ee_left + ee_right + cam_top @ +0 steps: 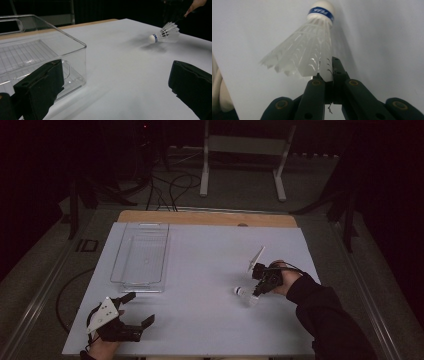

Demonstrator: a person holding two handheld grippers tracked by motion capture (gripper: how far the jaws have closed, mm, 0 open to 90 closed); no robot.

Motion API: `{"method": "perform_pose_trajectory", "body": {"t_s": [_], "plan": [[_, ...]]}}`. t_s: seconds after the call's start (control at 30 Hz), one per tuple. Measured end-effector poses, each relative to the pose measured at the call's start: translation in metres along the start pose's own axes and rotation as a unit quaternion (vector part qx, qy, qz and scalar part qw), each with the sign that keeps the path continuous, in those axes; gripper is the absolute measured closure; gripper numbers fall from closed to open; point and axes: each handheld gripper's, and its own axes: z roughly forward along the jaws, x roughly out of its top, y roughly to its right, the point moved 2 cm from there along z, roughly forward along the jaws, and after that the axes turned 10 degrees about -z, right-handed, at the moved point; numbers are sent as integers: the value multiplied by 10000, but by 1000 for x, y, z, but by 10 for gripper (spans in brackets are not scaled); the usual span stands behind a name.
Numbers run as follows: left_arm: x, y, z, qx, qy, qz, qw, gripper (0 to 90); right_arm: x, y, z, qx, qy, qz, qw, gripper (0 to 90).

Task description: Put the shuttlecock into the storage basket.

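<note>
A white shuttlecock (312,47) with a blue band round its cork hangs just above the white table, cork forward. My right gripper (327,72) is shut on the edge of its feather skirt. In the high view the shuttlecock (245,294) is right of the table's middle, with the right gripper (257,290) beside it. From the left gripper view the shuttlecock (165,33) shows far off. My left gripper (137,311) rests at the near left corner, jaws wide apart and empty, beside a clear plastic bin (141,257).
The clear bin (37,55) stands empty on the left half of the white table (200,285). A wooden strip (205,217) runs along the far edge. Cables and a white stand's legs (242,165) lie on the floor beyond.
</note>
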Motion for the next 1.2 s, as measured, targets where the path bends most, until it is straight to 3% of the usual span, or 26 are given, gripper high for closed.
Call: {"method": "perform_pose_trajectory", "body": {"t_s": [0.2, 0.43, 0.6, 0.63, 0.67, 0.73, 0.8, 0.87, 0.9, 0.93, 0.97, 1.03, 1.07, 1.1, 1.13, 1.17, 1.2], "plan": [[0, 6, 4, 85, -101, 181, 9998, 5, 9, -7, -4, 1, -43, -140, 9999, 900], [0, 8, 6, 65, -197, 242, 9995, 5, 18, -16, -5, 97, 30, -283, 9995, 900], [4, 10, 6, -52, -244, 246, 9994, 5, 23, -20, -6, 140, 87, -357, 9992, 900], [10, 11, 6, -203, -237, 108, 9995, 5, 26, -21, -6, 160, 113, -406, 9990, 900], [10, 11, 6, -203, -237, 108, 9995, 5, 26, -21, -6, 160, 113, -406, 9990, 900], [19, 13, 6, -463, -325, -8, 9984, 5, 30, -23, -7, 181, 100, -492, 9986, 900], [33, 15, 6, -763, -459, 76, 9960, 5, 32, -25, -9, 188, 83, -523, 9984, 900], [38, 15, 6, -794, -491, 123, 9956, 5, 34, -27, -10, 204, 96, -558, 9982, 900], [48, 15, 7, -972, -591, 155, 9934, 5, 35, -28, -11, 171, 117, -611, 9979, 900], [48, 15, 7, -972, -591, 155, 9934, 5, 35, -28, -11, 171, 117, -611, 9979, 900], [57, 17, 9, -1136, -682, 216, 9910, 5, 37, -30, -13, 140, 165, -659, 9976, 900], [64, 20, 13, -1257, -905, 333, 9874, 5, 39, -33, -15, 157, 215, -716, 9971, 900], [64, 20, 13, -1257, -905, 333, 9874, 5, 40, -34, -16, 159, 240, -759, 9967, 900], [69, 24, 19, -1361, -1233, 517, 9816, 4, 41, -36, -16, 170, 226, -777, 9966, 900], [71, 26, 23, -1371, -1376, 577, 9792, 3, 42, -37, -16, 175, 207, -795, 9965, 900], [71, 26, 23, -1371, -1376, 577, 9792, 0, 43, -38, -16, 166, 204, -838, 9961, 900], [74, 31, 29, -1461, -1537, 685, 9749, 0, 44, -40, -16, 181, 185, -811, 9964, 900]]}}
